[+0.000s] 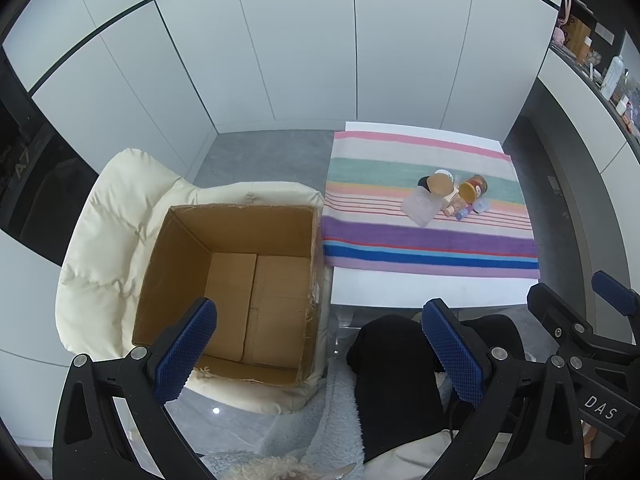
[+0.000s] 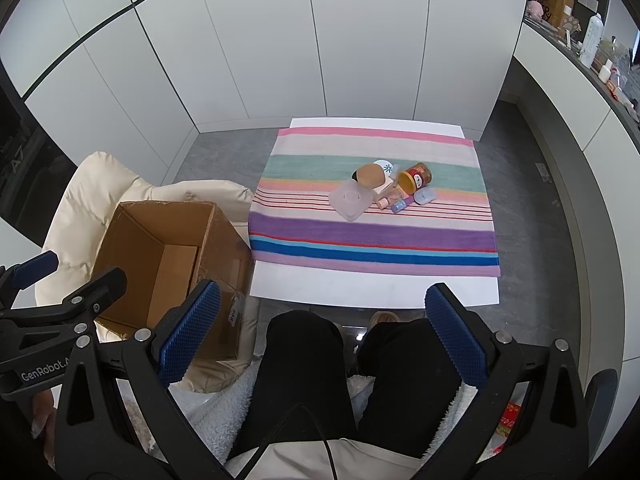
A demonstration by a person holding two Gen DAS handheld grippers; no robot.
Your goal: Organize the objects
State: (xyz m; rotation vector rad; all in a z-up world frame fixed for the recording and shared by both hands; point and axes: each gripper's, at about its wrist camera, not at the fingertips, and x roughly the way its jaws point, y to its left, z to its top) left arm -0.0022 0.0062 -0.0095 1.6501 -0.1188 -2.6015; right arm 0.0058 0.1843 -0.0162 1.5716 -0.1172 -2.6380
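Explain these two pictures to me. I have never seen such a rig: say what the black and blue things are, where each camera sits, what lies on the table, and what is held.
A seated person holds two hand grippers. Each picture comes from a camera on one, looking along its blue-padded fingers. The left gripper and right gripper are open and hold nothing. On the white table lies a striped cloth with a cluster of small containers. An open cardboard box, nothing visible inside, sits on a cream chair.
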